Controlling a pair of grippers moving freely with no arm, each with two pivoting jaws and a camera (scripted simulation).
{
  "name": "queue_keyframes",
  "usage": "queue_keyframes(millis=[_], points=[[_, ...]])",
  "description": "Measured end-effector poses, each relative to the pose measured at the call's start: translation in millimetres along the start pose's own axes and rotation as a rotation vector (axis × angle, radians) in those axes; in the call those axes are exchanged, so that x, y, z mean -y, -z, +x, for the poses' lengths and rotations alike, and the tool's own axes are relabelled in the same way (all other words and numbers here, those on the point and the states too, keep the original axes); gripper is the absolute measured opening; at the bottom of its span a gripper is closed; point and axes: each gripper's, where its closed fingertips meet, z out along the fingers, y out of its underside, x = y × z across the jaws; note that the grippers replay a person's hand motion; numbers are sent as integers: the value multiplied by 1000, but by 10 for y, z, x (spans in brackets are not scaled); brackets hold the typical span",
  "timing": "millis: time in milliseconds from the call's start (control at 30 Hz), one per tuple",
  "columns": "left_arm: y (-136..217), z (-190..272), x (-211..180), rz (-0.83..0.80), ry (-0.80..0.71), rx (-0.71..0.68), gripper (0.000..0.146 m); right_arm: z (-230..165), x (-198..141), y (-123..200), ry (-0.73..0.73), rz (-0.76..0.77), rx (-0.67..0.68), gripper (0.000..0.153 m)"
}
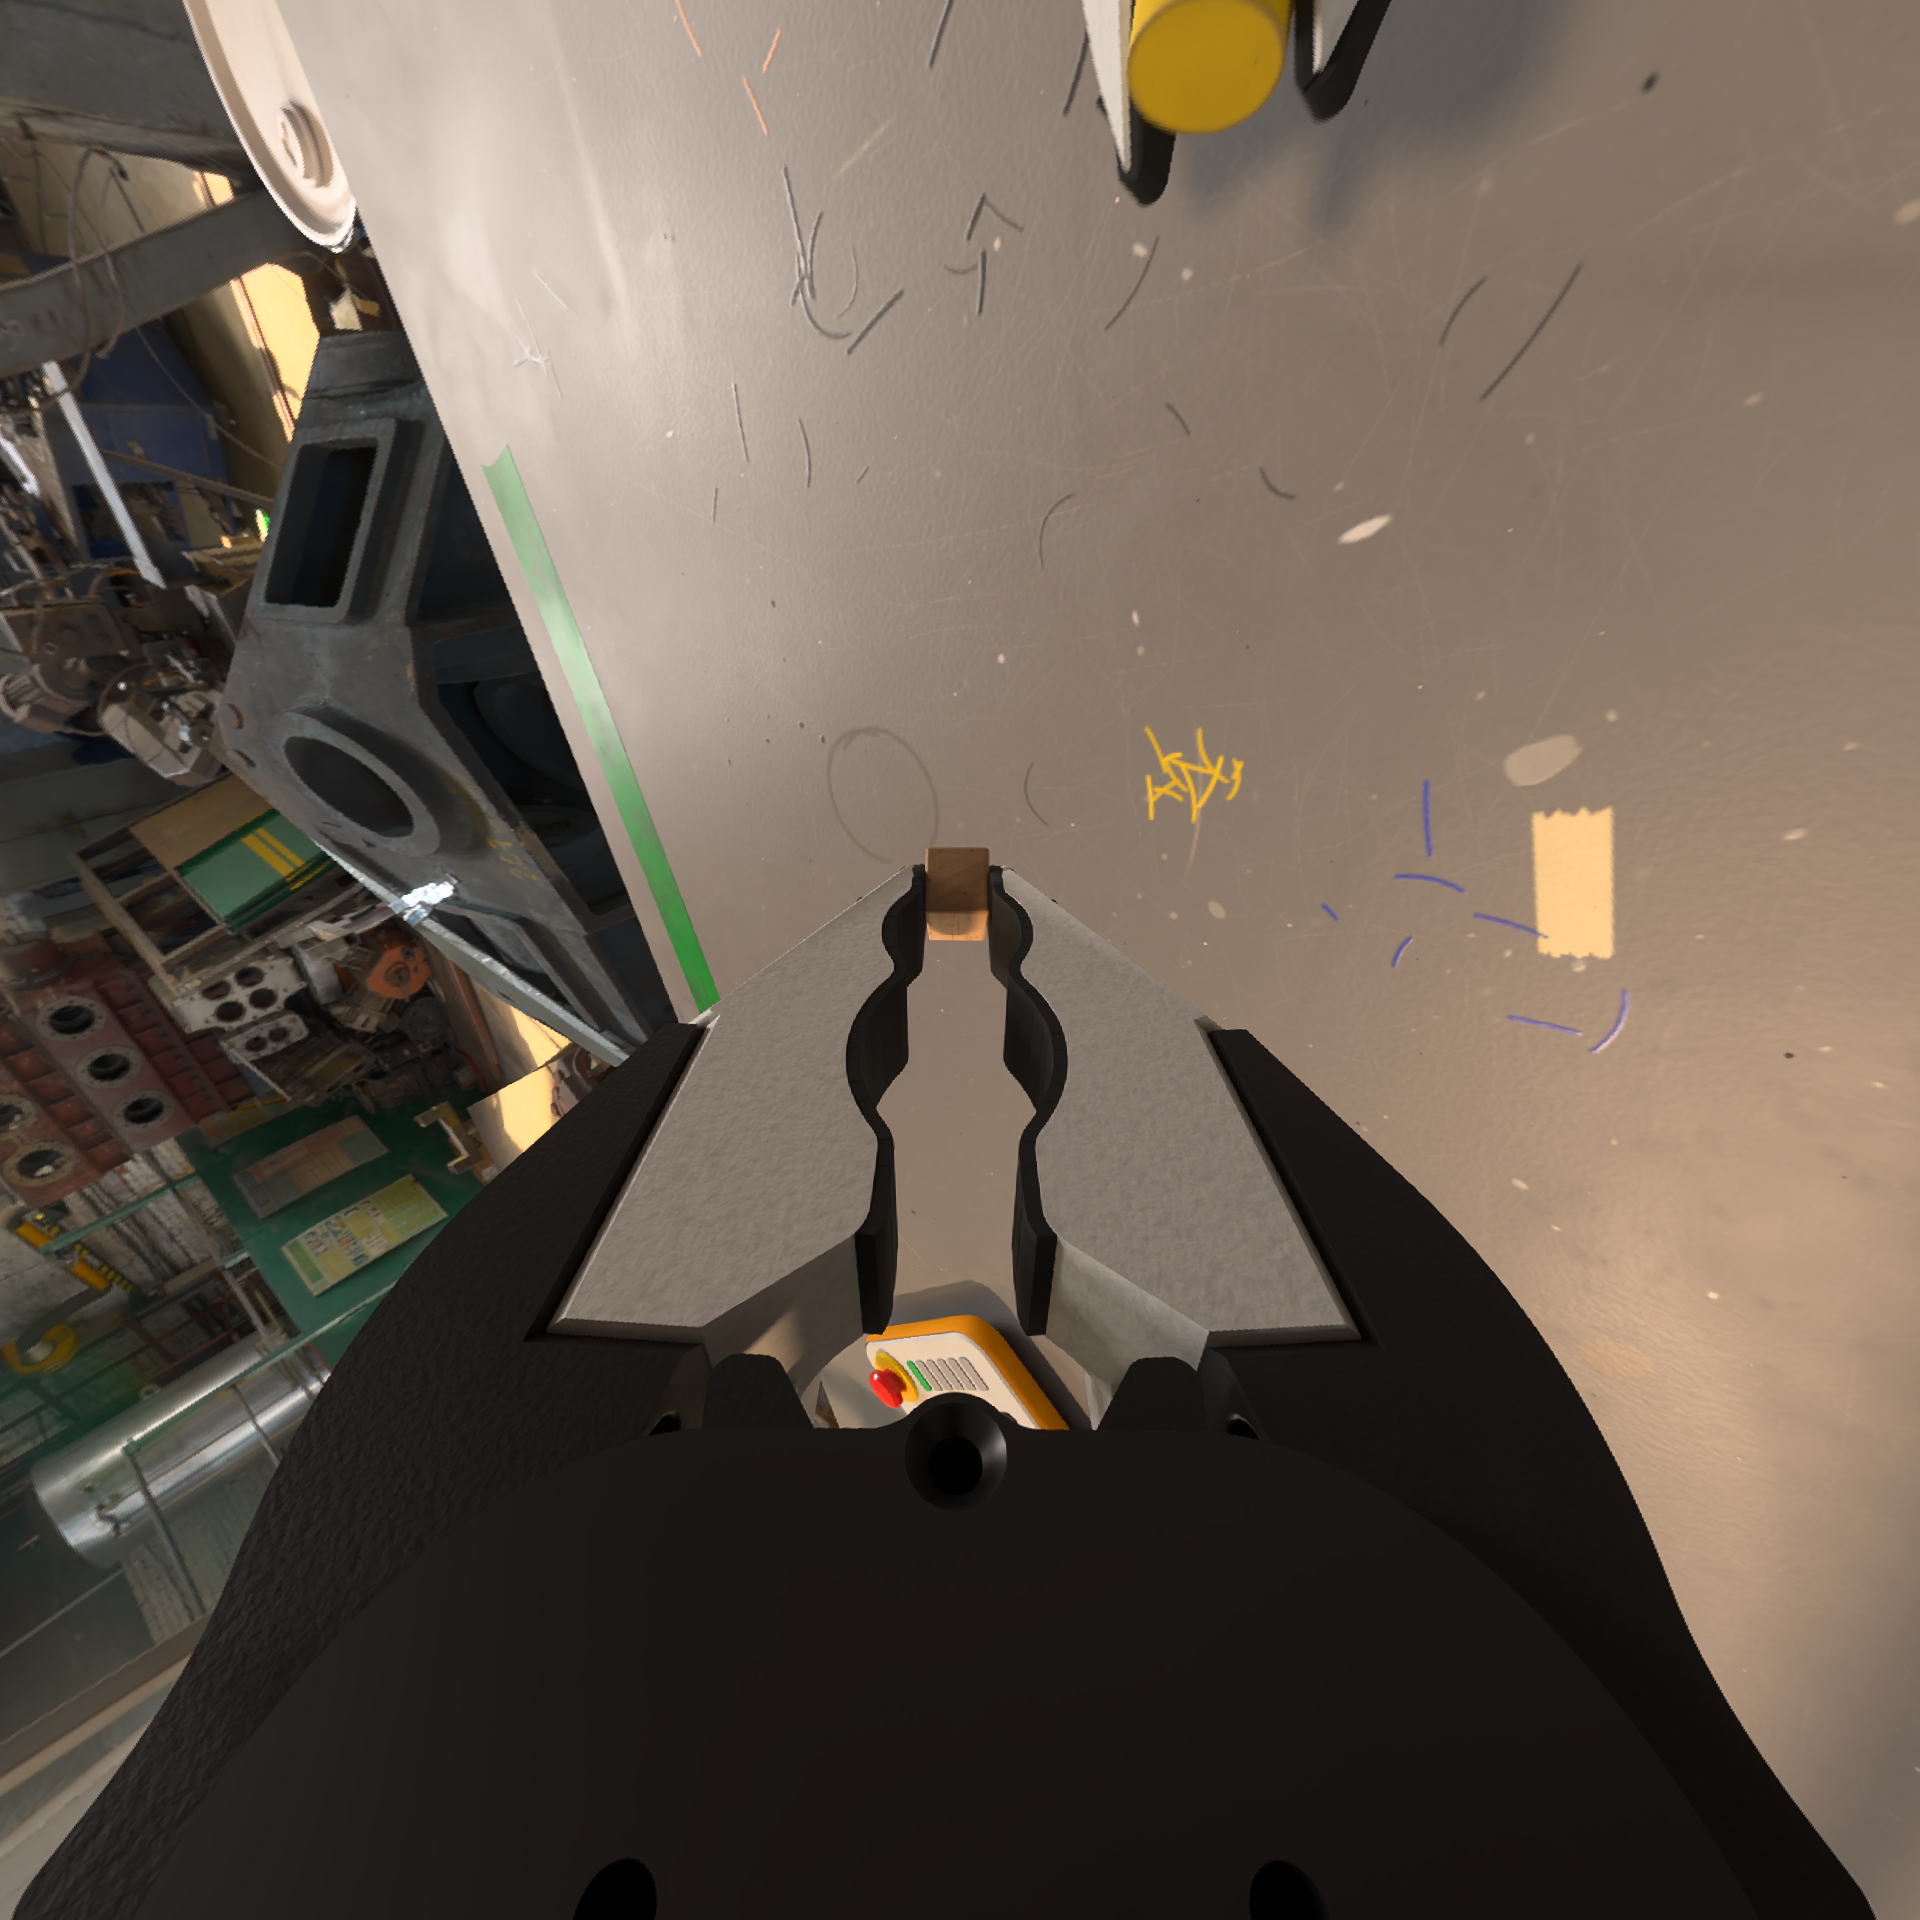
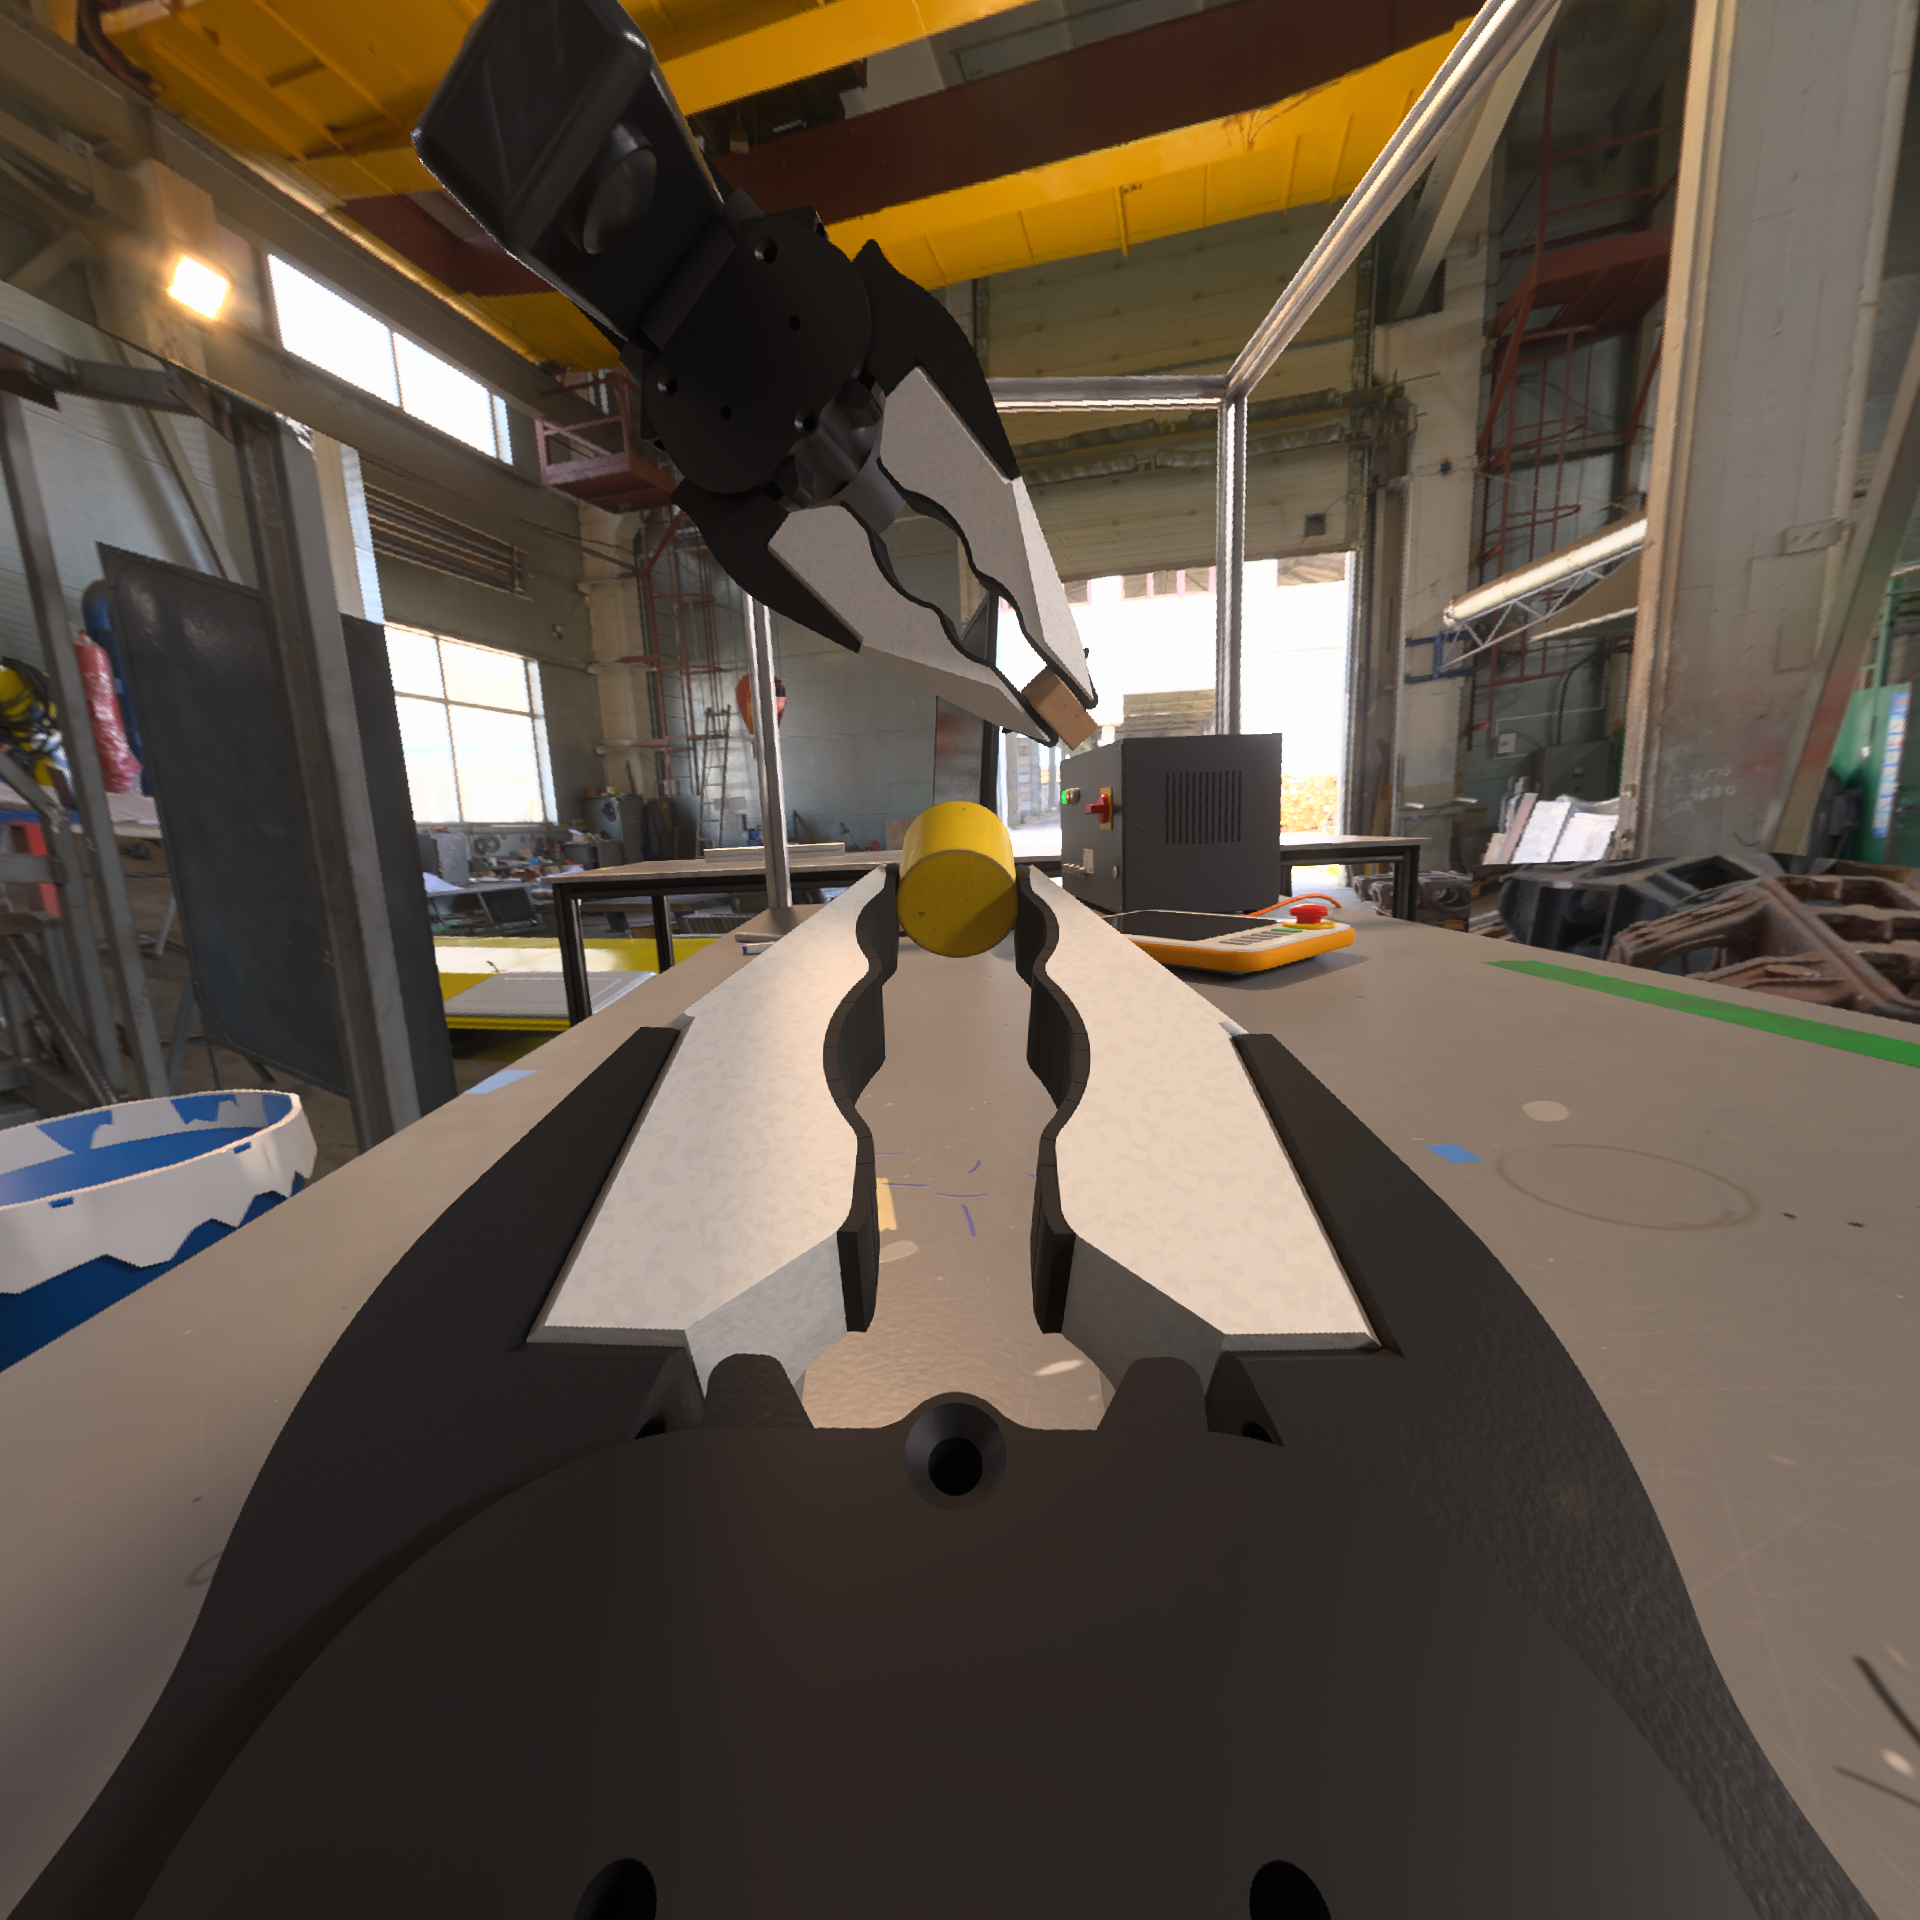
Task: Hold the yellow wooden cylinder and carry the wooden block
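My left gripper [image 1: 956,891] is shut on a small light wooden block [image 1: 956,883] at its fingertips and holds it in the air above the grey table [image 1: 1247,468], pointing down at it. My right gripper [image 2: 956,894] is shut on a yellow wooden cylinder [image 2: 956,881], held low over the table. In the right wrist view the left gripper [image 2: 1060,717] hangs above and beyond the cylinder with the block [image 2: 1062,713] in its tips. In the left wrist view the cylinder [image 1: 1205,62] and the right gripper's fingers [image 1: 1138,156] show at the top edge.
An orange and white control pendant [image 2: 1236,940] with a red button lies on the table past the cylinder, before a dark control box [image 2: 1174,821]. A green tape strip [image 2: 1704,1013] runs near the table's right edge. A blue and white bucket [image 2: 145,1195] stands off the left edge.
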Motion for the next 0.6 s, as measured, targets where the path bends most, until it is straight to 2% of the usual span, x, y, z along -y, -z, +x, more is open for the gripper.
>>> queue_keyframes(millis=[133,267,333,600], points=[[42,-45,-37,-109,-25,30,11,24,31,27,-4,26,-21,21],[35,53,-51,-91,0,-45,11,15,39,36,-40,35,5,21],[10,59,-102,-137,-25,-29,11,-1,32,23,-44,32,17,21],[37,112,-78,-146,-2,-31,11,0,30,21,-53,32,18,21]])
